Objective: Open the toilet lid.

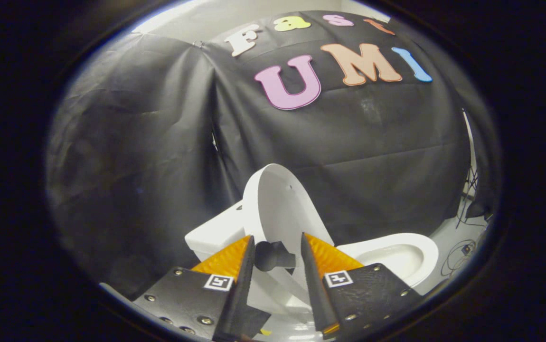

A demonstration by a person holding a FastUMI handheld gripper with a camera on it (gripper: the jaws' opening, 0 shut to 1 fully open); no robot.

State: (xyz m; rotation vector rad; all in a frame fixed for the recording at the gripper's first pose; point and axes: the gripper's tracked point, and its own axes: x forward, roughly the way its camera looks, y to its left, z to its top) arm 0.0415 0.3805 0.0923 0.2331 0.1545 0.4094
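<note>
Holding apart at the bottom centre of the frame, the gripper [277,247] has its two fingers spread moderately wide with nothing pressed between them; a dark rounded knob [273,255] sits in the gap, and I cannot tell what it belongs to. Just beyond the fingertips, at lower centre, the glossy white oval plastic toilet lid [280,209] stands raised, nearly upright, leaning toward the white ceramic tank [213,232] at lower left. To finish well, I judge, the lid wants a gentle push until it rests against the tank, not a shove. The open white ceramic bowl [403,254] lies lower right. Farther off at right, loose cables [460,254] trail over pale floor; wrinkled black cloth [149,142] closes the back.
</note>
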